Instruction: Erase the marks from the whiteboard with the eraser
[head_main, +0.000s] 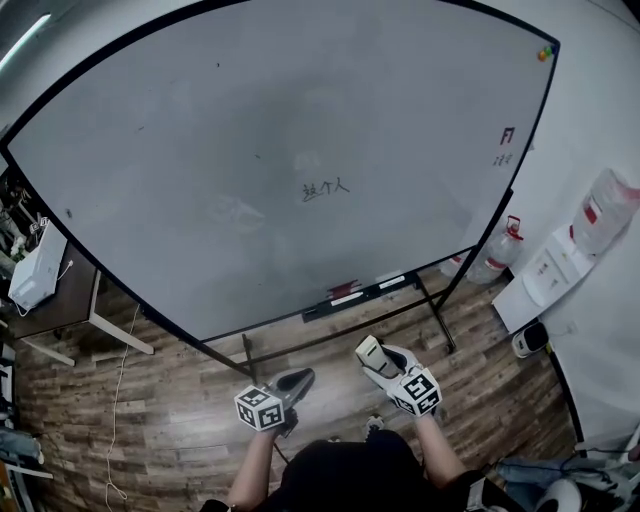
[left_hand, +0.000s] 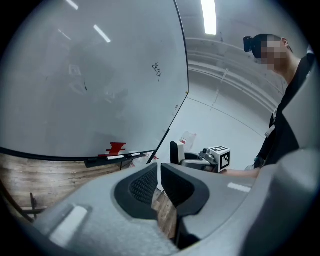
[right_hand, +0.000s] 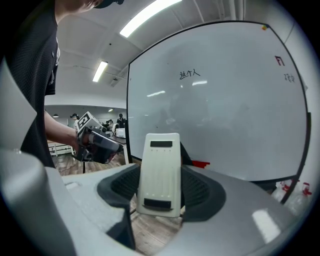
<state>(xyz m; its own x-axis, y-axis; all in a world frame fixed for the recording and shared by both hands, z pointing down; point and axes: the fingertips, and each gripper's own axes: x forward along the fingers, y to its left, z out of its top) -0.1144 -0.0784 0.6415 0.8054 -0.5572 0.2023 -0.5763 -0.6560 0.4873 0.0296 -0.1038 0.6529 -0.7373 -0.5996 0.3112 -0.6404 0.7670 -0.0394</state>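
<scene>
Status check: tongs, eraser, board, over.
Right tongs shut on eraser. Left tongs shut, empty. Marks on whiteboard not yet erased; both tongs short of it. Nothing in between.

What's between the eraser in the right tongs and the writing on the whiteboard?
In the head view, the marker tray crosses that stretch; above it is bare whiteboard up to the writing. The eraser is held clear of it.

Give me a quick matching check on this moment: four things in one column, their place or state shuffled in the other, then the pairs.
1 eraser
2 handwritten marks
3 left gripper
4 water jug

a on the floor by the whiteboard's right edge
b between the fingers of the right gripper
c middle of the whiteboard
d fingers together, empty

Pairs: 1-b, 2-c, 3-d, 4-a
</scene>
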